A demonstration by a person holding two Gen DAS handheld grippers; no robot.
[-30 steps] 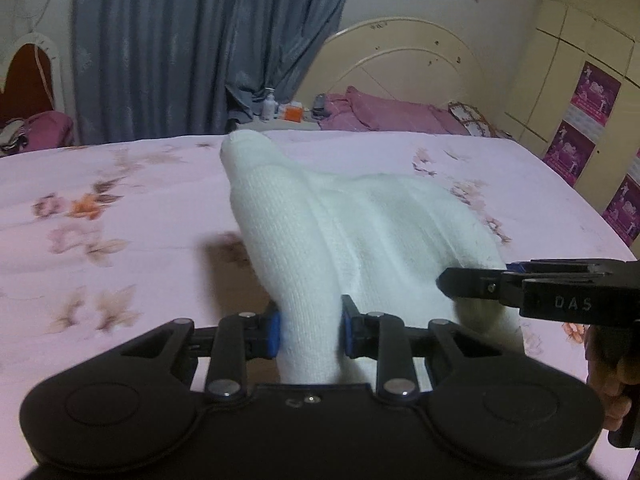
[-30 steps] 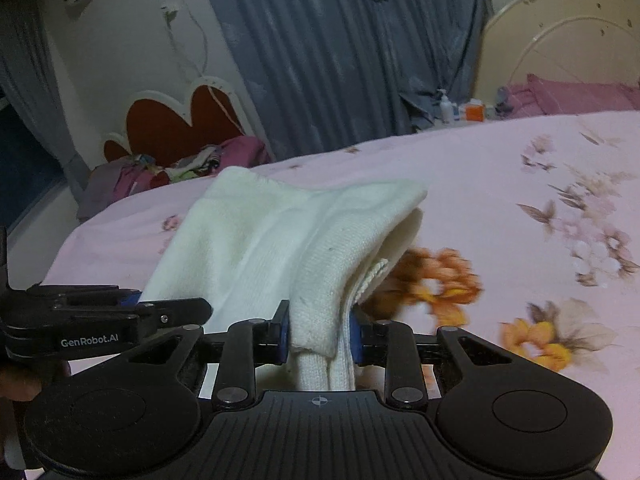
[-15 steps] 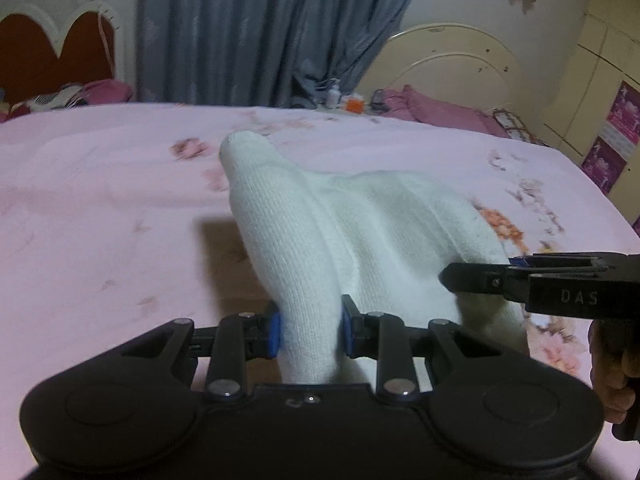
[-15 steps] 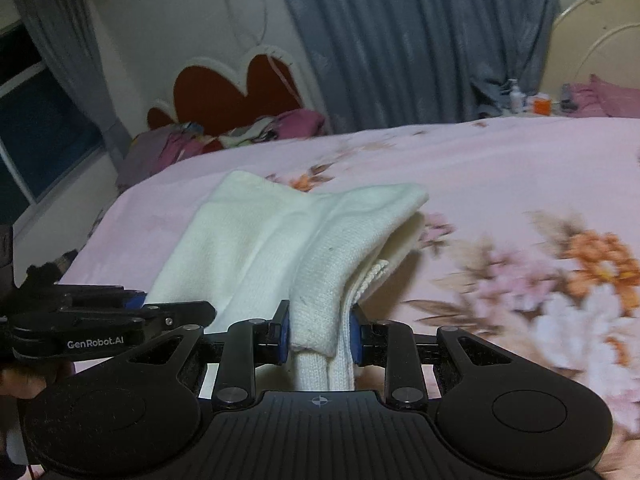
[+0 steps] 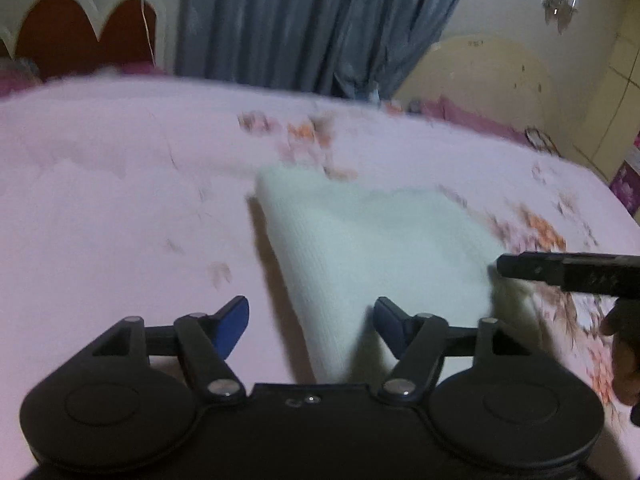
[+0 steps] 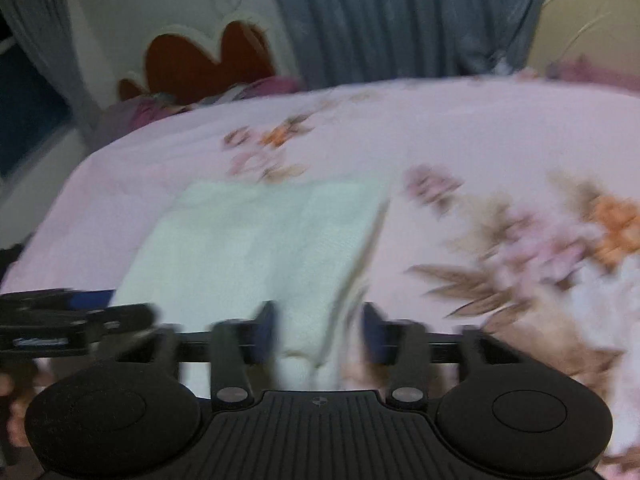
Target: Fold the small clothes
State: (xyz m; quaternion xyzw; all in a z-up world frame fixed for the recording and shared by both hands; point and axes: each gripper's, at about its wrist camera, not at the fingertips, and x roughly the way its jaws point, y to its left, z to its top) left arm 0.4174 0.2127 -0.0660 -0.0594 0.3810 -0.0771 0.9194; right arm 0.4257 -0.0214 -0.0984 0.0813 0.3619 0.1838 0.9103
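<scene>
A folded white knit garment lies flat on the pink floral bedspread. My left gripper is open, its blue pads spread on either side of the garment's near left edge, holding nothing. In the right wrist view the same garment lies flat, and my right gripper is open around its near right corner. The right gripper's finger shows at the right of the left wrist view; the left gripper shows at the left of the right wrist view. Both views are blurred.
The bedspread reaches far to both sides of the garment. A red heart-shaped headboard and grey curtains stand behind the bed. A cream headboard and pink bedding lie at the back right.
Both grippers have opened and let go of the white garment. It has dropped from its lifted, tented shape to lie flat on the bedspread.
</scene>
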